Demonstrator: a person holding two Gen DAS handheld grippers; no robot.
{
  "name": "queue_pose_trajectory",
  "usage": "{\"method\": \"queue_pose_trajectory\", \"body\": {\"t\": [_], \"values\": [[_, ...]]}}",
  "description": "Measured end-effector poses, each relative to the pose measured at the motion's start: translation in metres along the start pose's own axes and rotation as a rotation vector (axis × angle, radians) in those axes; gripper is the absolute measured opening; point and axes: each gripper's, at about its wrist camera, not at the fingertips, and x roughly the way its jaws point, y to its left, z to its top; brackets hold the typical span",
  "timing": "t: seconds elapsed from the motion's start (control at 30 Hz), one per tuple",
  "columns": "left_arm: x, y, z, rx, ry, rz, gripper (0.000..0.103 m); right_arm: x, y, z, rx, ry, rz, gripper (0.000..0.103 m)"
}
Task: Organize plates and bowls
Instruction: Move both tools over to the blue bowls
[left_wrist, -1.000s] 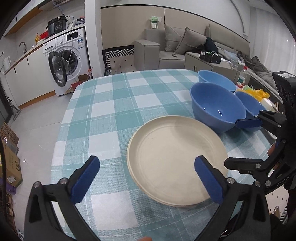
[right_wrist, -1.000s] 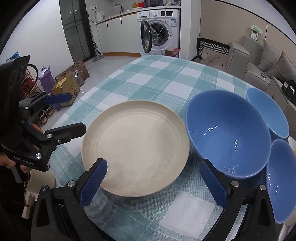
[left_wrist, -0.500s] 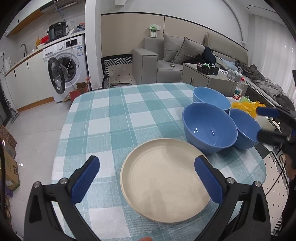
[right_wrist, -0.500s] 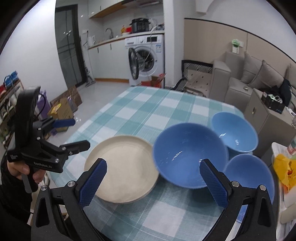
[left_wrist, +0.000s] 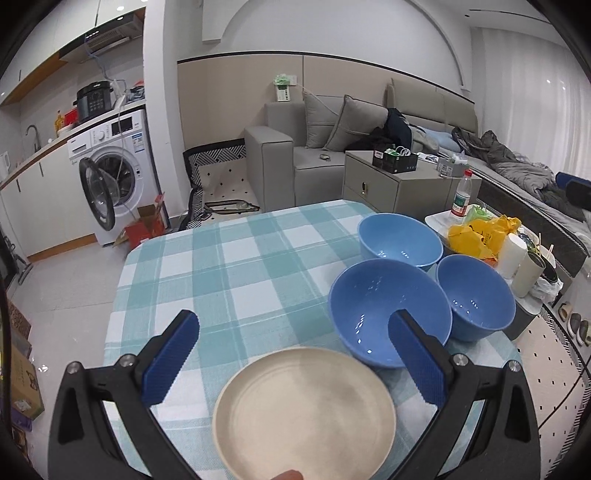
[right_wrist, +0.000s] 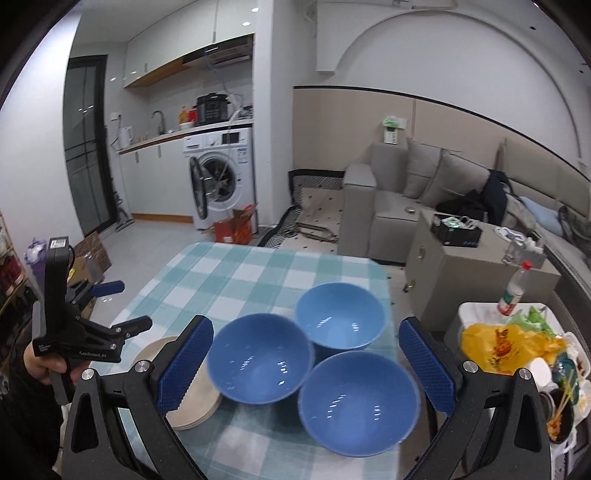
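Tongs first: your left gripper (left_wrist: 291, 362) spread wide, empty, hanging above round cream plastic plates (left_wrist: 304, 413), stacked at near left of teal checked tablecloth (left_wrist: 236, 266). Your right gripper (right_wrist: 304, 363) likewise spread, empty, above three glossy blue bowls (right_wrist: 260, 363), clustered touching at right. Bowls unnested, so nesting looks the step ahead; keep plates where they lie, clear of your reach.
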Motion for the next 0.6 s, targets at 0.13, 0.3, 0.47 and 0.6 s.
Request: {"method": "queue_pose_trajectory", "body": {"t": [0.13, 0.3, 0.47, 0.6], "values": [[0.013, -0.014, 0.013, 0.006, 0.004, -0.035, 0.103, 0.003, -0.031, 0.004, 0.037, 0.014, -0.053, 0.102], [0.026, -0.028, 0.03, 0.032, -0.001, -0.052, 0.103, 0.016, -0.065, 0.004, 0.068, 0.062, -0.107, 0.102], [0.042, -0.034, 0.046, 0.043, 0.006, -0.058, 0.103, 0.031, -0.091, 0.003, 0.089, 0.088, -0.151, 0.102], [0.06, -0.038, 0.057, 0.039, 0.022, -0.062, 0.103, 0.048, -0.112, -0.001, 0.119, 0.127, -0.163, 0.102]]}}
